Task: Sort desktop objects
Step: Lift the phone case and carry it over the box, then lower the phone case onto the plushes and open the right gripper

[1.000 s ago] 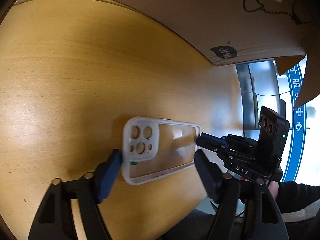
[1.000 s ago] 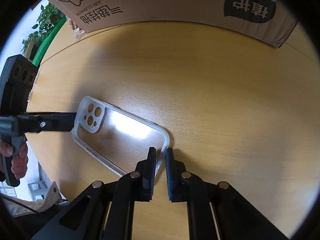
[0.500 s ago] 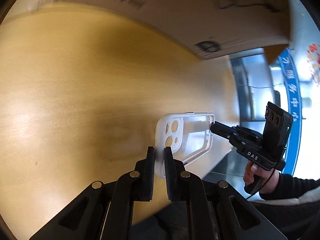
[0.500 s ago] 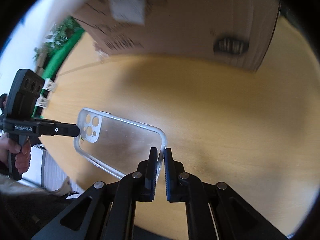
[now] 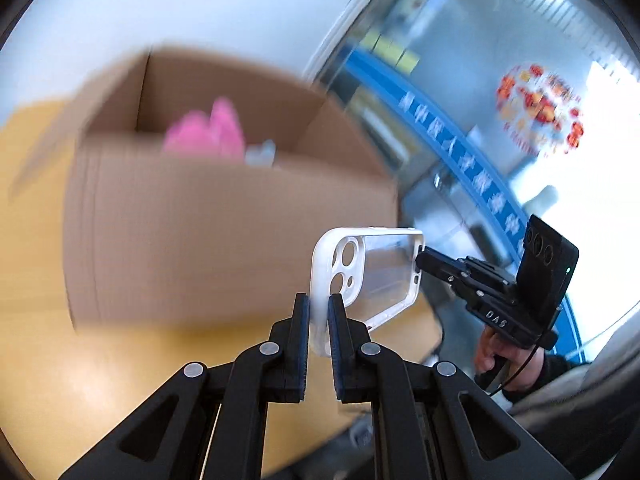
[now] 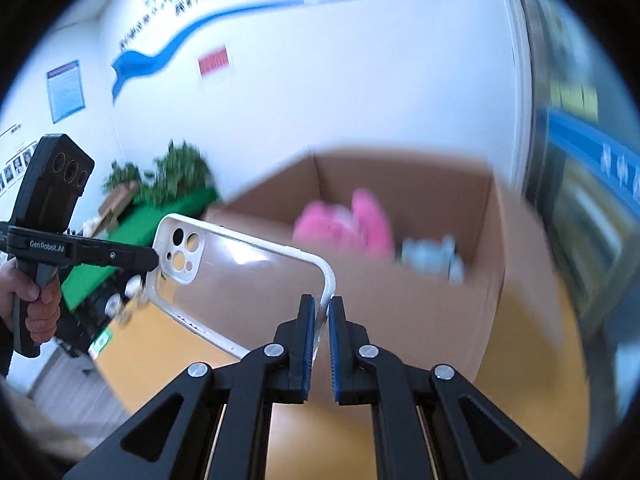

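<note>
A clear phone case point(image 5: 372, 272) with a white rim and camera cut-outs hangs in the air between both grippers. My left gripper point(image 5: 319, 312) is shut on its camera end. My right gripper point(image 6: 319, 312) is shut on the opposite short edge of the phone case point(image 6: 248, 276). The right gripper also shows in the left wrist view point(image 5: 424, 260), and the left gripper in the right wrist view point(image 6: 154, 258). An open cardboard box point(image 5: 224, 232) stands just behind the case, blurred; it also shows in the right wrist view point(image 6: 436, 296).
Inside the box lie a pink item point(image 6: 360, 220) and a pale blue item point(image 6: 432, 258). The box stands on a wooden table point(image 5: 48, 360). Green plants point(image 6: 168, 176) and a white wall are behind. A glass wall with blue lettering point(image 5: 472, 152) is to the right.
Both grippers have lifted the phone case off the table and raised it to the height of the box's opening. The left gripper closed on the case within the last second.
</note>
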### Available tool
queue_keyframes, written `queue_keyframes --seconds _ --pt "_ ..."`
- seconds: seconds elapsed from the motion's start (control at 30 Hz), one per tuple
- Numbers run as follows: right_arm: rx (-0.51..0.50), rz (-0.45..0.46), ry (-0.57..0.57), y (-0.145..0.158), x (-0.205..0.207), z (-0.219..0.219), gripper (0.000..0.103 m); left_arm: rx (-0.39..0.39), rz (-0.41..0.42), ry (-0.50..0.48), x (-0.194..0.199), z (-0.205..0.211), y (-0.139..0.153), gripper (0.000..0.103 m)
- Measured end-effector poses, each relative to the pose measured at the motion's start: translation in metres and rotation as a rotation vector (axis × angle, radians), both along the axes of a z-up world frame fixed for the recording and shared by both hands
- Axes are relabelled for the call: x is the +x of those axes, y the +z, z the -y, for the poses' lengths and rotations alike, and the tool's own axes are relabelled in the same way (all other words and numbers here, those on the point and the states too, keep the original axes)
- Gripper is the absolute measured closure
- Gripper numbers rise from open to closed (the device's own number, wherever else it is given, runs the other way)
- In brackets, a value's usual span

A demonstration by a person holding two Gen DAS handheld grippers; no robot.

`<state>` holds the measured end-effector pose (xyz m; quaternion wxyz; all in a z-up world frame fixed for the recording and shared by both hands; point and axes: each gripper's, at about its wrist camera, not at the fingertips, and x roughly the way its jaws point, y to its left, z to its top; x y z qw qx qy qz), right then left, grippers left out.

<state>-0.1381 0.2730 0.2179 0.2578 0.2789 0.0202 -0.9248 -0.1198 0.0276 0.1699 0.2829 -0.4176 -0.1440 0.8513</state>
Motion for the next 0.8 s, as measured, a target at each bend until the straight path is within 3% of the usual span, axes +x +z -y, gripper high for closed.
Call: queue_keyframes --seconds 0.13,0.23,0.33,0.47,0.67,0.8 --pt "0.036 -0.069 0.016 0.038 -0.073 0.013 0.097 -0.006 -0.119 0.020 -0.066 0.009 0.051 0.094" --pt "0.058 -0.010 0.021 0.047 -0.137 0.021 0.097 -0.021 -0.112 0.032 -0.132 0.021 0.066 0.094" --pt "0.091 0.124 0.017 0.036 -0.212 0.030 0.097 -0.041 -0.040 0.042 -0.196 0.038 0.059 0.095" --pt "0.142 0.382 0.017 -0.019 -0.296 0.044 0.097 -0.076 0.125 0.058 -0.273 0.038 0.023 0.095" --pt "0.219 0.732 0.004 -0.135 -0.372 0.053 0.097 -0.188 0.400 0.039 -0.355 0.019 -0.065 0.095" --pt "0.238 0.853 -0.006 -0.186 -0.398 0.060 0.096 -0.263 0.509 0.026 -0.393 0.008 -0.118 0.095"
